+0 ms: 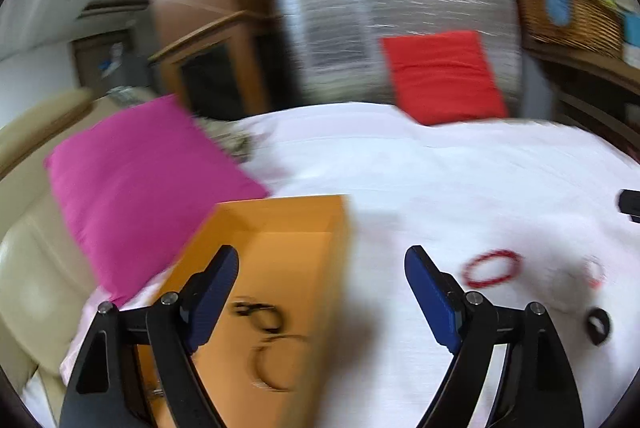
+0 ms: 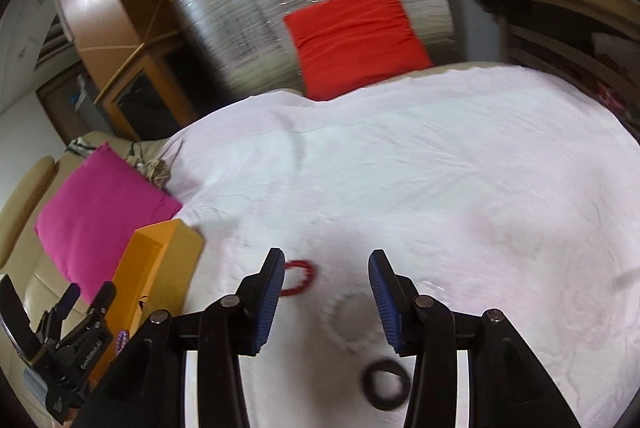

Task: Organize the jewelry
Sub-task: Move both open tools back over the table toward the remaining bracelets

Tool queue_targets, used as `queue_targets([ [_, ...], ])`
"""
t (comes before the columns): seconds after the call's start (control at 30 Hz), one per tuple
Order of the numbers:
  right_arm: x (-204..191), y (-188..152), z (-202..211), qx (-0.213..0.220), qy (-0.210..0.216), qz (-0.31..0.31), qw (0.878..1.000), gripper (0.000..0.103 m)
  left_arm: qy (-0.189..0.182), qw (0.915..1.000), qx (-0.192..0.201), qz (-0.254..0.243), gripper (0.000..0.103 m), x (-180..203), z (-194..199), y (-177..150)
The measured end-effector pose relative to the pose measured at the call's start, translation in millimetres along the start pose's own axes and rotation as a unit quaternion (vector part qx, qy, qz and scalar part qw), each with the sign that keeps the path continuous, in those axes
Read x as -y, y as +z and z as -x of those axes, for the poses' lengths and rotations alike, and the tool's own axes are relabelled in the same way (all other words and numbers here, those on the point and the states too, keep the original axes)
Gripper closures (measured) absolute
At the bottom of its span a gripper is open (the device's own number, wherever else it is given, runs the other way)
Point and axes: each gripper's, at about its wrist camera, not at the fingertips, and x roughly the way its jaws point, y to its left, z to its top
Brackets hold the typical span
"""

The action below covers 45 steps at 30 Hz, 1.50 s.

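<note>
Item: white bead bracelet (image 2: 352,320), flat on bed sheet (image 2: 440,168), directly below and between spread, empty jaws of right hand-held gripper (image 2: 326,268) (nearer hand). Left hand-held gripper (image 1: 322,260), spread and empty, hovers over orange box (image 1: 280,236).

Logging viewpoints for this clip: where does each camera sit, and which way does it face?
Left wrist: on the left tool, angled down over the orange box and white sheet; its two open fingers show.
Right wrist: on the right tool, angled down at the sheet, a white bracelet ahead between its open fingers; the left tool shows at lower left.
Shared: box, red bracelet, black ring, pink cushion, red cushion.
</note>
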Motion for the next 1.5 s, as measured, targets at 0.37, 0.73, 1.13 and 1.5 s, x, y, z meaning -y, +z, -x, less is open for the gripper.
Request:
queue_targets([
  [0.37, 68.5, -22.8, -9.5, -0.086, 0.019, -0.04, 0.995, 0.053, -0.04, 0.9942, -0.089, -0.044, 0.018, 55.3, -39.7, -13.8],
  [0.73, 96.7, -23.0, -6.5, -0.102, 0.014, -0.076, 0.992, 0.053, -0.059, 0.9915, -0.082, -0.081, 0.018, 102.2, -33.3, -16.4],
  [1.13, 95.6, -21.3, -17.5, -0.117, 0.018, -0.084, 0.989, 0.053, -0.075, 0.988, -0.076, -0.112, 0.018, 128.0, -25.8, -15.8],
  [1.5, 96.8, -21.5, -23.8, -0.132, 0.02, -0.083, 0.988, 0.053, -0.073, 0.9868, -0.087, -0.116, 0.018, 131.1, -29.9, -17.5],
])
